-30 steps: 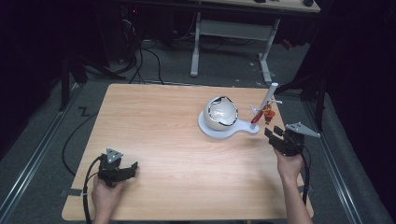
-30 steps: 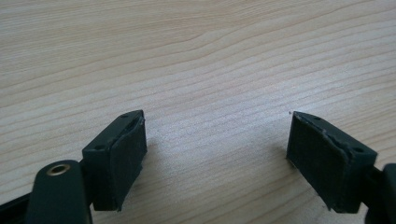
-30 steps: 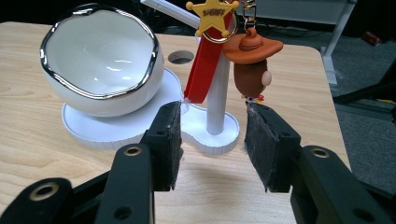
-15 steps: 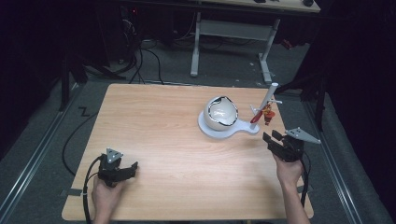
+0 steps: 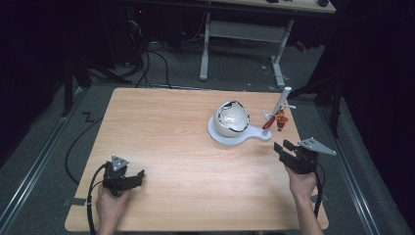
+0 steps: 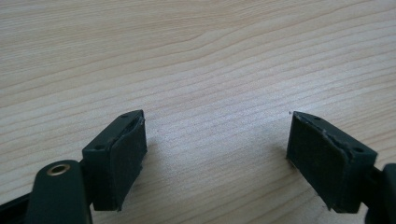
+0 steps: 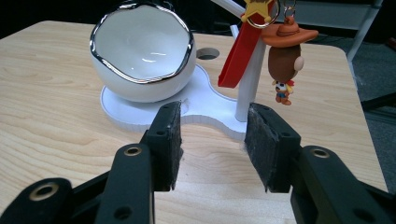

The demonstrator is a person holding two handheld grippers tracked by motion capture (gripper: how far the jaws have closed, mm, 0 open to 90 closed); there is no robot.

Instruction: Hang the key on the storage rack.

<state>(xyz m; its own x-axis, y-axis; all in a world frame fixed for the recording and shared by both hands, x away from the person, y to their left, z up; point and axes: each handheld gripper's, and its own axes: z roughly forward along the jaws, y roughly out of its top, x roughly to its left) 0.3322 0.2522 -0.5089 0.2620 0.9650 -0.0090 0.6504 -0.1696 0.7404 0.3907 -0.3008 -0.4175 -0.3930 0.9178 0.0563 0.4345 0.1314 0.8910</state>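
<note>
A white egg-shaped bowl with a silver rim sits on a flat white stand at the right of the wooden table. A white post rises from the stand and carries a red strap and a cowboy figure keychain. My right gripper is open, just in front of the stand, with nothing between its jaws. Near the front left edge, my left gripper rests low over bare wood, open and empty.
A grey desk frame and cables lie on the dark floor behind the table. Metal rails run along the floor on the left side. Cables trail from both grippers off the front edge.
My right gripper has drifted slightly back toward the front of the table and to the right. The left gripper stays where it was.
</note>
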